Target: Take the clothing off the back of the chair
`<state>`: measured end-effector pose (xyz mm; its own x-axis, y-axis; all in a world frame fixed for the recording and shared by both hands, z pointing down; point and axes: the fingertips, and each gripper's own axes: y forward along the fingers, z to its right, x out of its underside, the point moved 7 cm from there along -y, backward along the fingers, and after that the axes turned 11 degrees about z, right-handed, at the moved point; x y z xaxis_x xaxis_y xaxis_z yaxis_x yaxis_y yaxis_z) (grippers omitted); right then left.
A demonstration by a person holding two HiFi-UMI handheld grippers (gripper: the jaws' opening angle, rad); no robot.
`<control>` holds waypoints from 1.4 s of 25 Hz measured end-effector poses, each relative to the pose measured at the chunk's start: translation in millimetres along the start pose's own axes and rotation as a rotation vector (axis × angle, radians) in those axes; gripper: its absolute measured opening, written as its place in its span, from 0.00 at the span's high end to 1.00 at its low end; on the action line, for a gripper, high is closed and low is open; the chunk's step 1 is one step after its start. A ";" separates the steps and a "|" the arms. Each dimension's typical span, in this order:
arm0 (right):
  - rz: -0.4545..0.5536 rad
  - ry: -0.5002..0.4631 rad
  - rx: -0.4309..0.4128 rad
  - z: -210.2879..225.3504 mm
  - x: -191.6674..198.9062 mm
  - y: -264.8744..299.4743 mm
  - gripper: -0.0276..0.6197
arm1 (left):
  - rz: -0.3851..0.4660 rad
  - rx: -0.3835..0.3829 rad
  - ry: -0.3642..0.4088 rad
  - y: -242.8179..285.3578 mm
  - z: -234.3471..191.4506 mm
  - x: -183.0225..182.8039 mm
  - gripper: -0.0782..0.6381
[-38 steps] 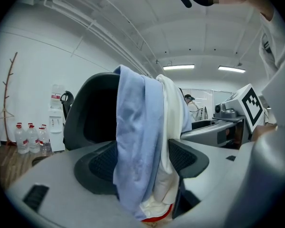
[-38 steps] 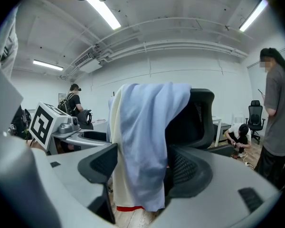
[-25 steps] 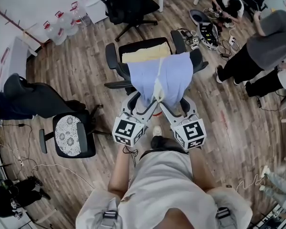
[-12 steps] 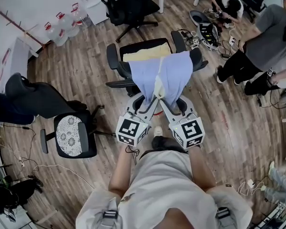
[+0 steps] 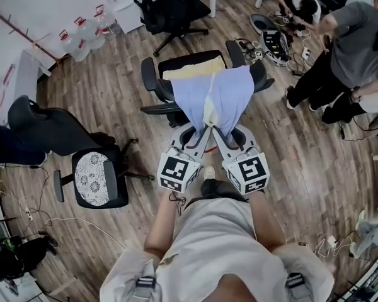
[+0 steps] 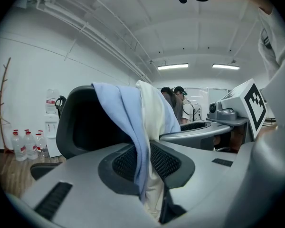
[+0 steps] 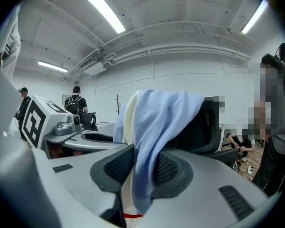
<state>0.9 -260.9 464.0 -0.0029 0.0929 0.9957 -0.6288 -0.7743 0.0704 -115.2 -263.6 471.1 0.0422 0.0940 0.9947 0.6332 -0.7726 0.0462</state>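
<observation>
Clothing point(image 5: 211, 99) draped over chair point(image 5: 148, 74) back, upper centre, hem being pinched
Left gripper point(image 5: 198, 131) and right gripper point(image 5: 216, 131) jaws closing onto the hanging lower hem, side by side. Fabric looks light and limp and likely slides free; the bunched hem seems the hold.

The person wears a pale beige shirt point(image 5: 214, 244) with short sleeves. Grey straps point(image 5: 293, 292) with dark buckles point(image 5: 143, 282) sit on both shoulders. The left gripper point(image 5: 200, 131) and the right gripper point(image 5: 218, 132) are smooth and light grey, with black bumpy pads point(image 6: 126, 163) inside. Each has a white cube point(image 5: 178, 172) with black square marks. Both pairs of jaws are closing on the clothing point(image 5: 214, 99).
</observation>
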 end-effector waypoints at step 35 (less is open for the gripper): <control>0.084 -0.017 -0.007 -18.3 -27.8 -28.3 0.87 | 0.053 0.039 0.038 -22.5 31.0 -31.9 0.82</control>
<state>4.5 -230.1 433.2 -0.0427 0.0175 0.9989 -0.6323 -0.7746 -0.0135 -106.9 -229.7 435.5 0.0473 0.0291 0.9985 0.6602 -0.7510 -0.0094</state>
